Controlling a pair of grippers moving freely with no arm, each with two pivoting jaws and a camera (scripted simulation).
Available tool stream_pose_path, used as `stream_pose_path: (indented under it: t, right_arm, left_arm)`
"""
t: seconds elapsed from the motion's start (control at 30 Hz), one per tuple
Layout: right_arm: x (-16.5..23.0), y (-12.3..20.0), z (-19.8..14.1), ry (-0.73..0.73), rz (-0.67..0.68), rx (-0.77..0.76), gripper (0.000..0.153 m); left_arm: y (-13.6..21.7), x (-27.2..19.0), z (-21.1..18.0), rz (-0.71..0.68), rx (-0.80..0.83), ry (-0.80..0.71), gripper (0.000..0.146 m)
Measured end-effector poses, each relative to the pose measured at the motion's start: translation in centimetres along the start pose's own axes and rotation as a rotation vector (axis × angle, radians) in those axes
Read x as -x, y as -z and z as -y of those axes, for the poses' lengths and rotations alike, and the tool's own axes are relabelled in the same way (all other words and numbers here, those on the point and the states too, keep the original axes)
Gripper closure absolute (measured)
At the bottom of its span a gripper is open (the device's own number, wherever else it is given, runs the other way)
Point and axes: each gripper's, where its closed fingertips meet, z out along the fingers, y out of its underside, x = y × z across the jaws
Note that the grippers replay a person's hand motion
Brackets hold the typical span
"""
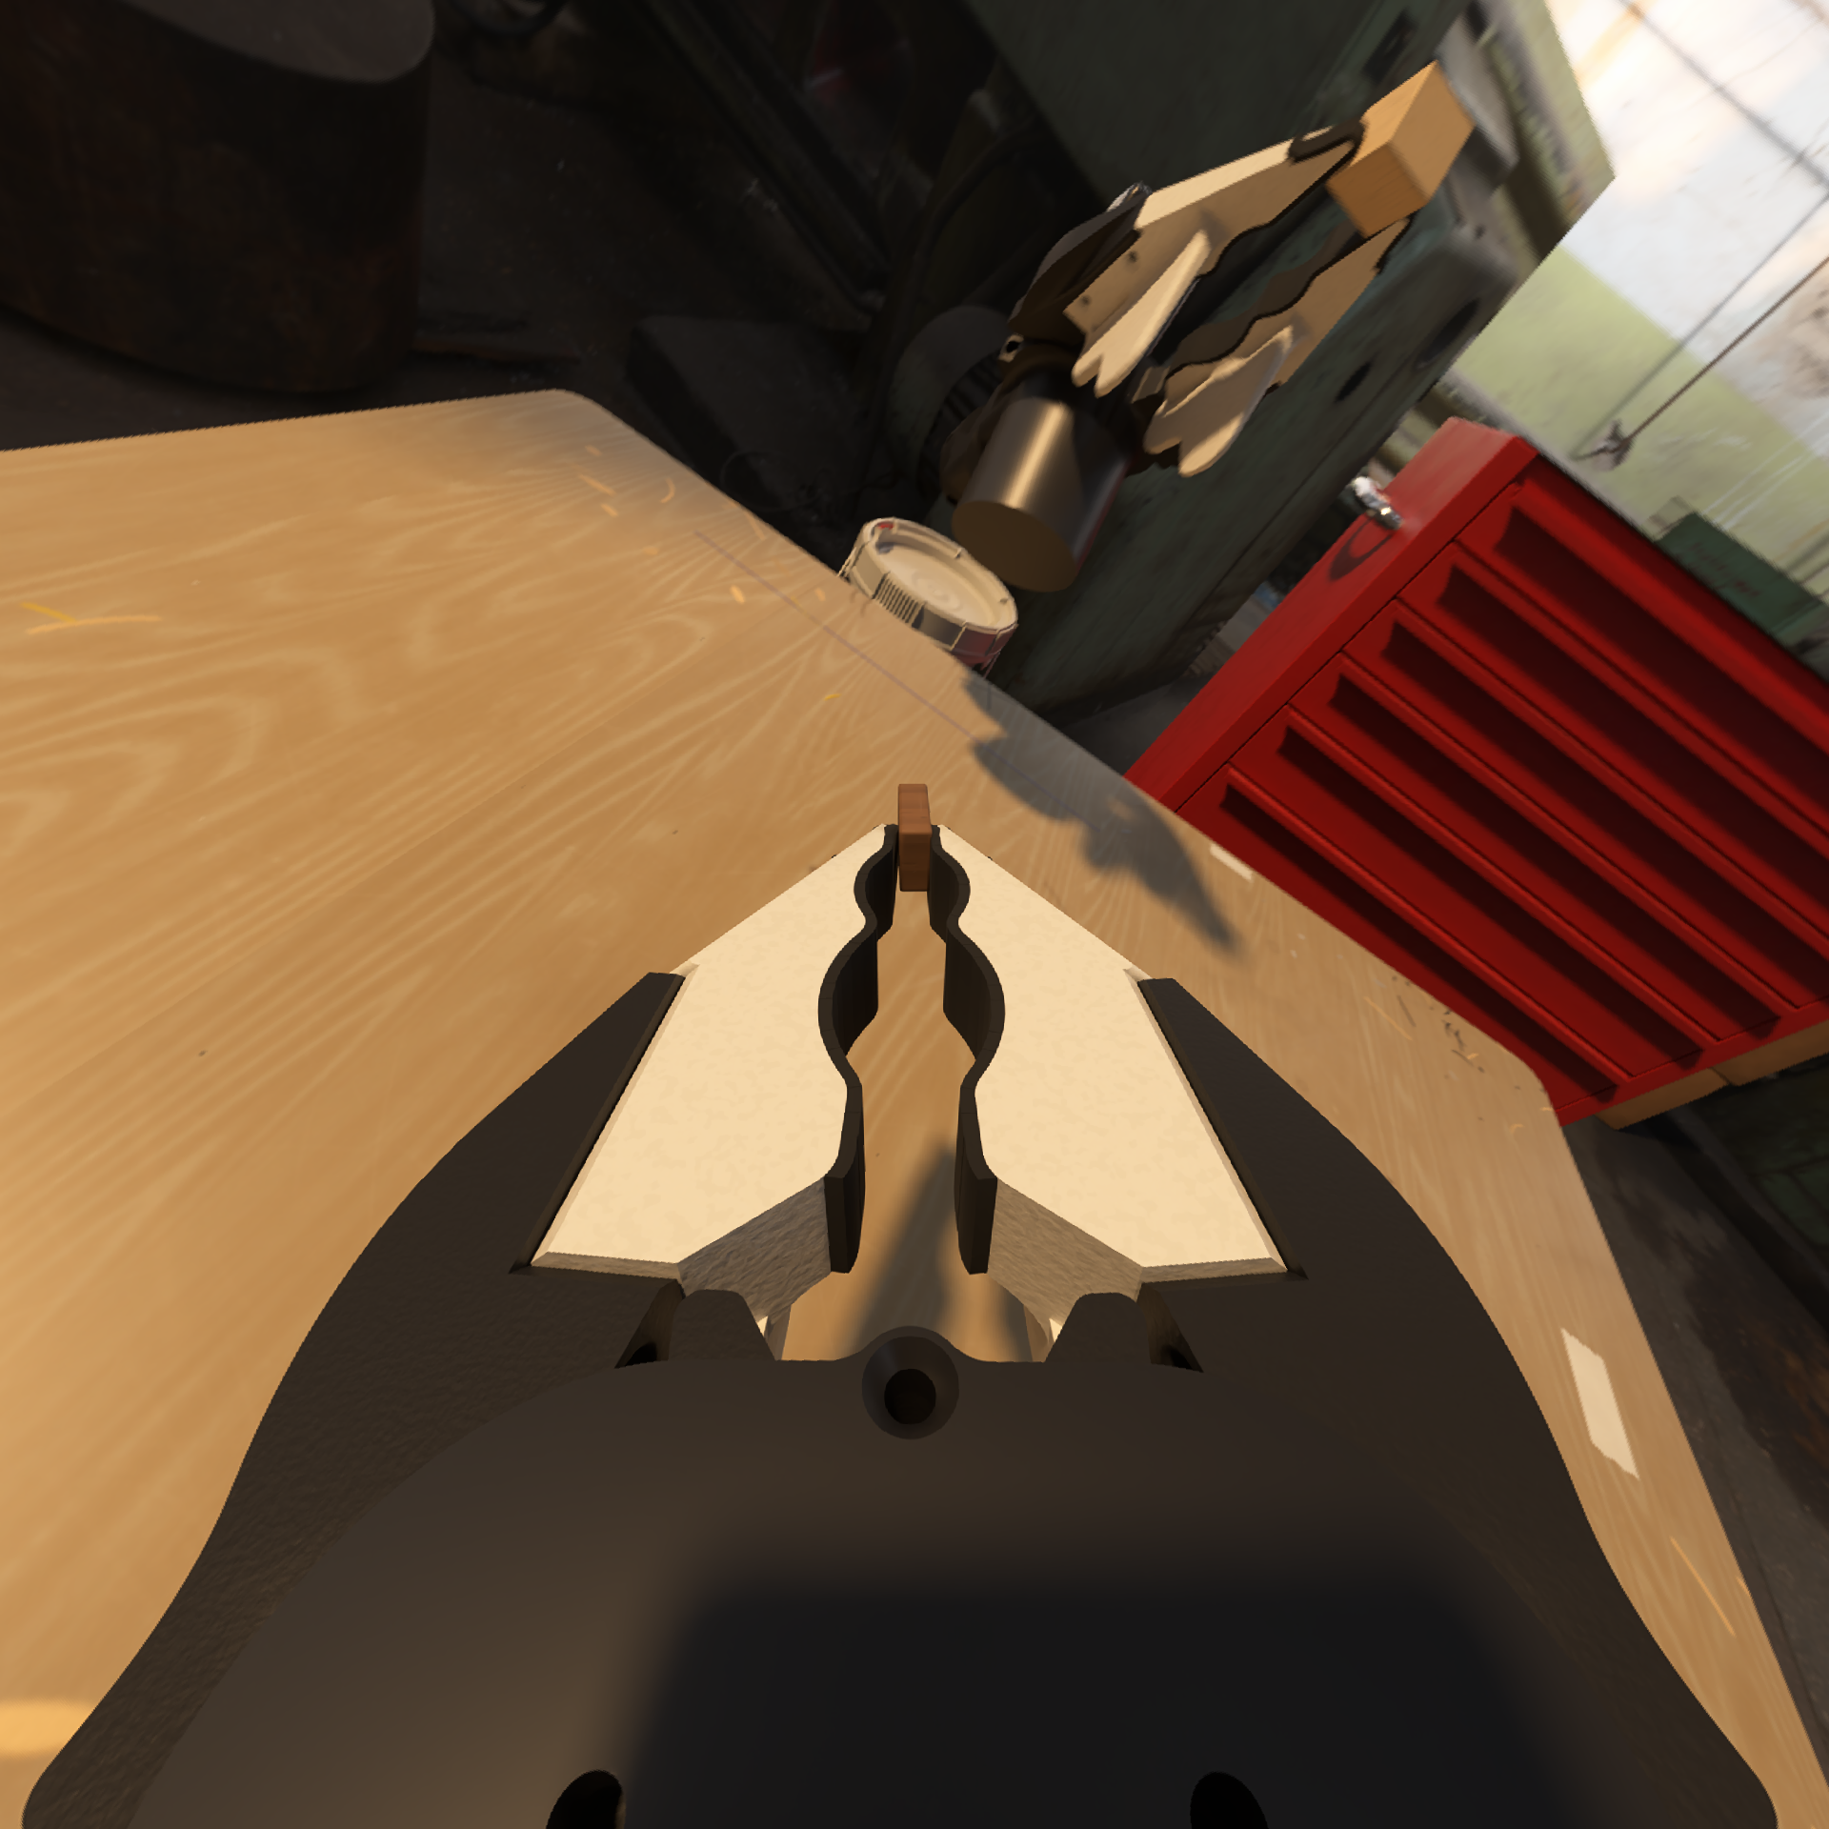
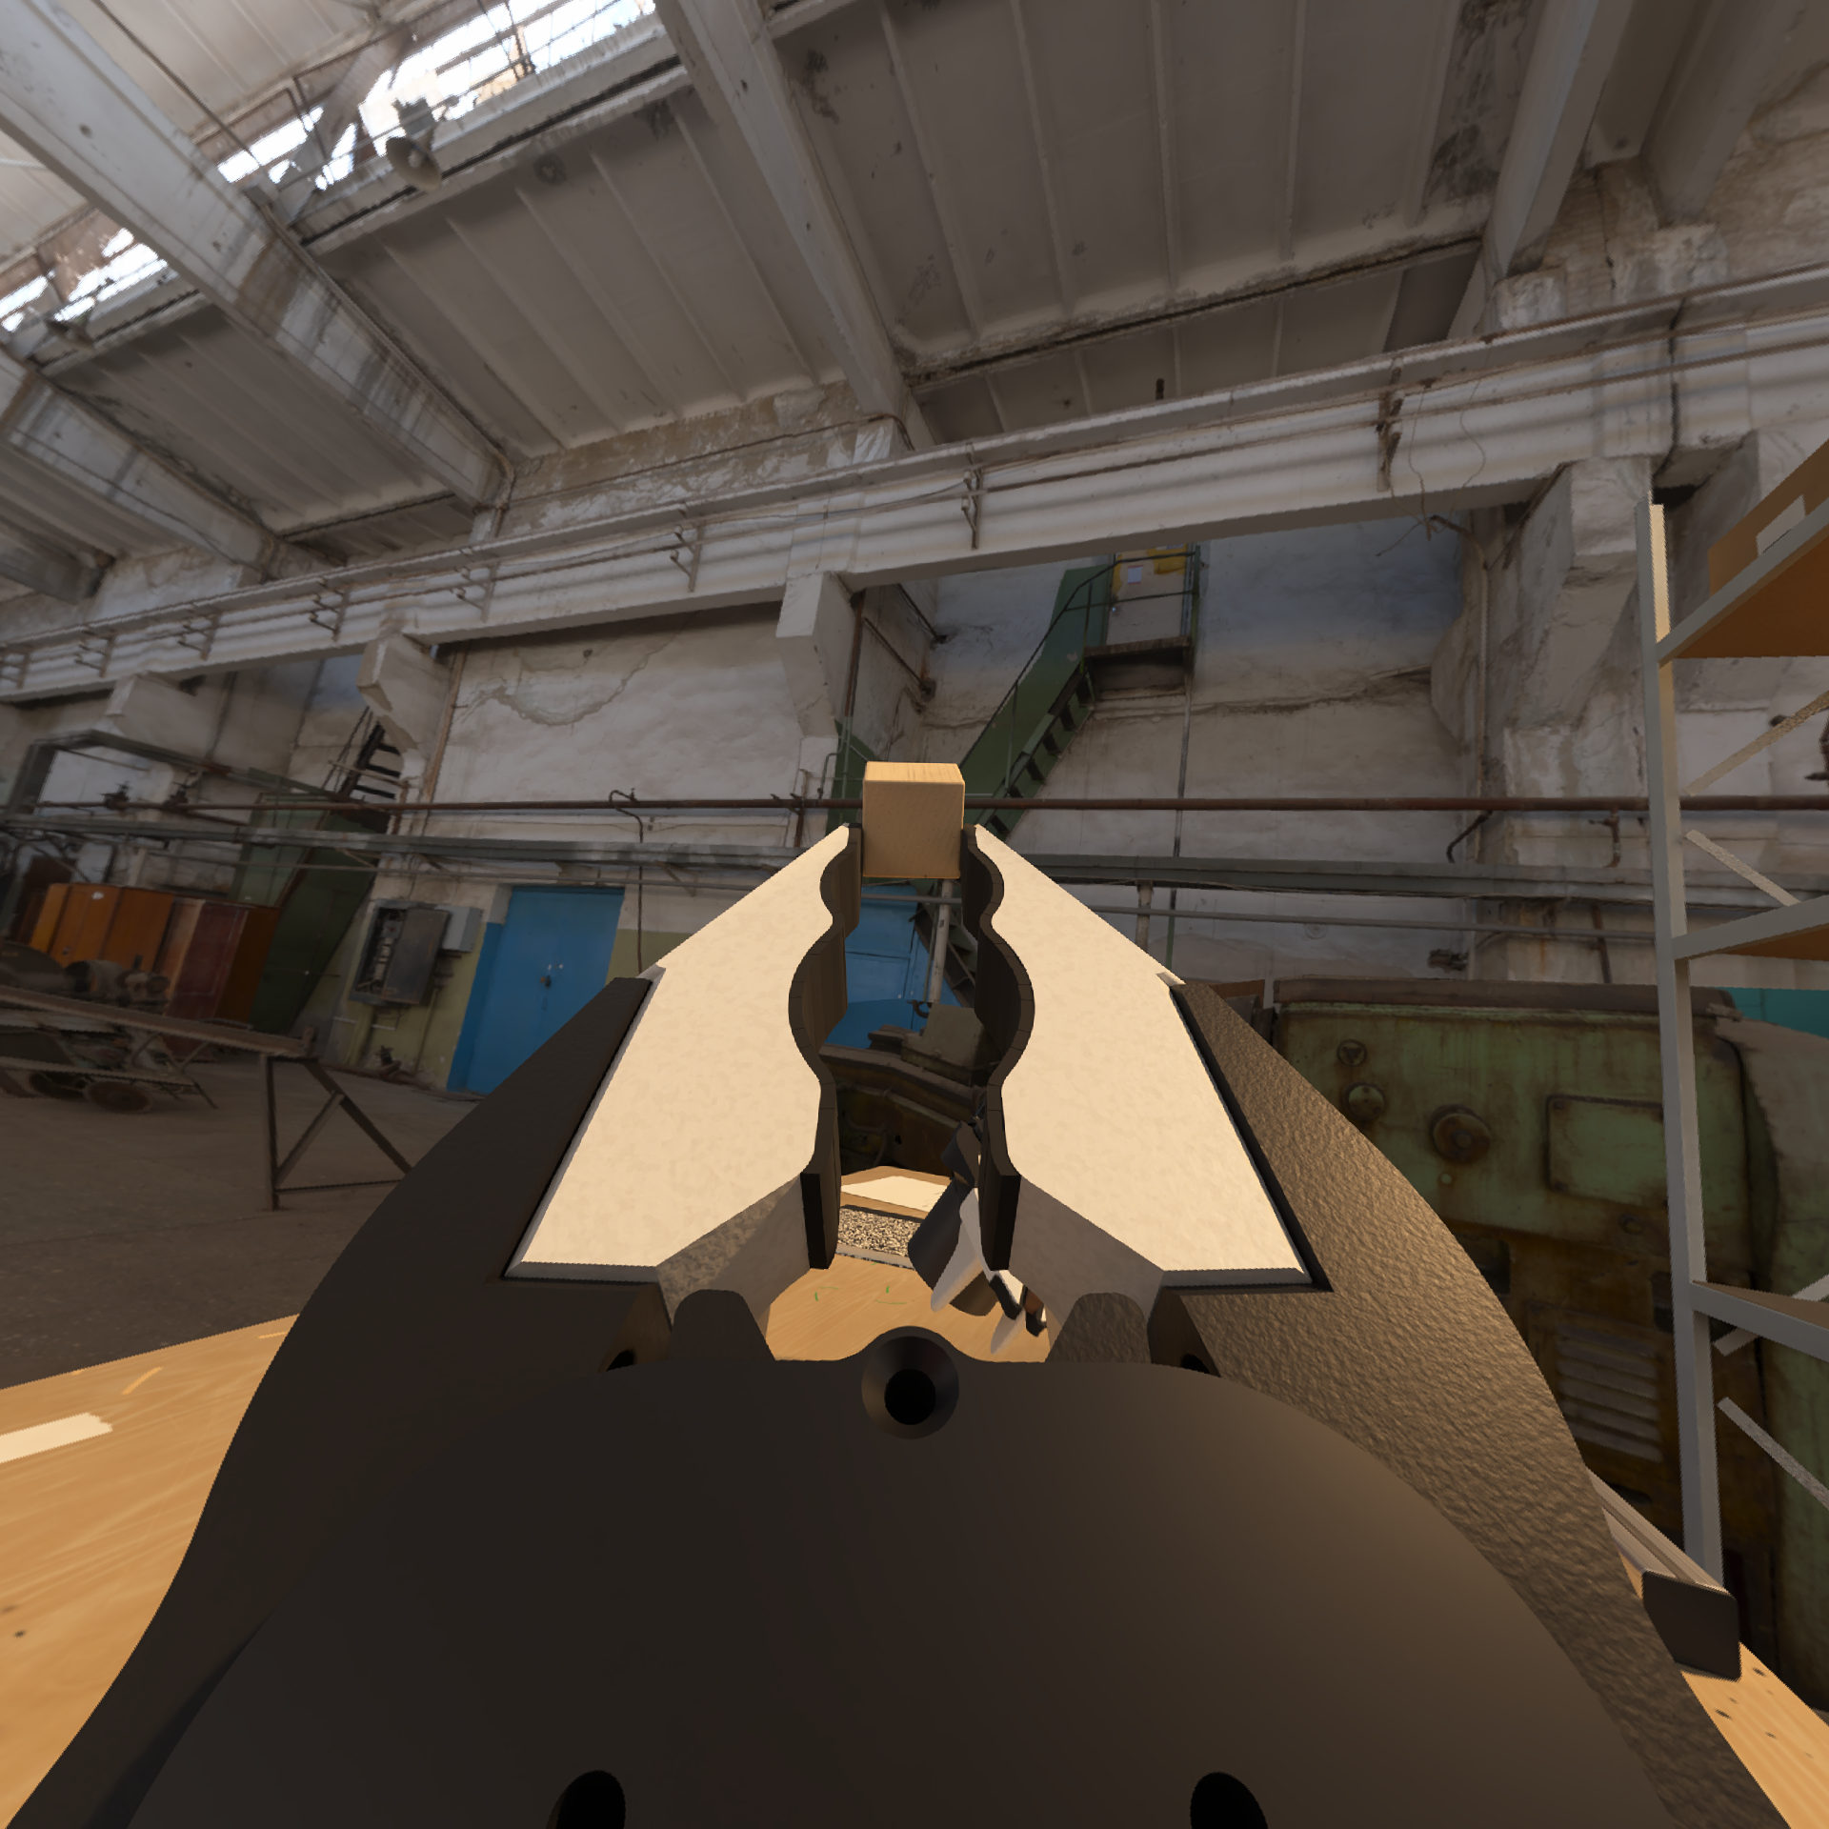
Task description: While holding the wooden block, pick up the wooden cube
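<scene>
In the left wrist view my left gripper [image 1: 912, 843] is shut on a thin, dark brown wooden block [image 1: 912, 807], held edge-on just above the wooden table [image 1: 396, 693]. My right gripper [image 1: 1358, 186] hangs high in the air beyond the table's far edge, shut on a pale wooden cube [image 1: 1400, 148]. In the right wrist view the right gripper [image 2: 912, 847] points up and away from the table, with the pale cube [image 2: 912, 817] clamped between its fingertips. Part of the left gripper [image 2: 975, 1272] shows far below, through the gap between the fingers.
A red drawer cabinet [image 1: 1584, 792] stands past the table's right edge. A white bucket [image 1: 930, 594] and a green machine [image 1: 1237, 515] lie beyond the far edge. A metal shelf rack [image 2: 1673, 891] rises at the right of the right wrist view.
</scene>
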Motion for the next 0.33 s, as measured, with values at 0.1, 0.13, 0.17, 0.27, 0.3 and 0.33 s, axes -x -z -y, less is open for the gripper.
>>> stream_pose_path:
  t: [0.1,0.13,0.17,0.27,0.3,0.33]
  right_arm:
    - [-0.07,0.03,0.03,-0.006,-0.004,-0.003,0.133]
    - [-0.13,0.06,0.05,-0.009,-0.006,-0.005,0.133]
    - [-0.20,0.09,0.06,-0.013,-0.008,-0.008,0.133]
    - [-0.59,0.14,-0.38,-0.017,-0.031,0.020,0.133]
    - [-0.65,0.12,-0.51,-0.017,-0.035,0.031,0.133]
    - [-0.63,0.08,-0.52,-0.019,-0.032,0.028,0.133]
  left_arm:
    - [0.09,0.55,-0.39,0.046,0.034,-0.005,0.141]
    - [0.12,0.54,-0.44,0.053,0.040,-0.011,0.141]
    - [0.14,0.44,-0.44,0.055,0.045,-0.019,0.141]
    - [0.13,0.05,-0.36,0.064,0.068,-0.106,0.141]
    - [0.09,0.07,-0.40,0.078,0.082,-0.148,0.141]
    - [0.02,0.12,-0.47,0.095,0.101,-0.181,0.141]
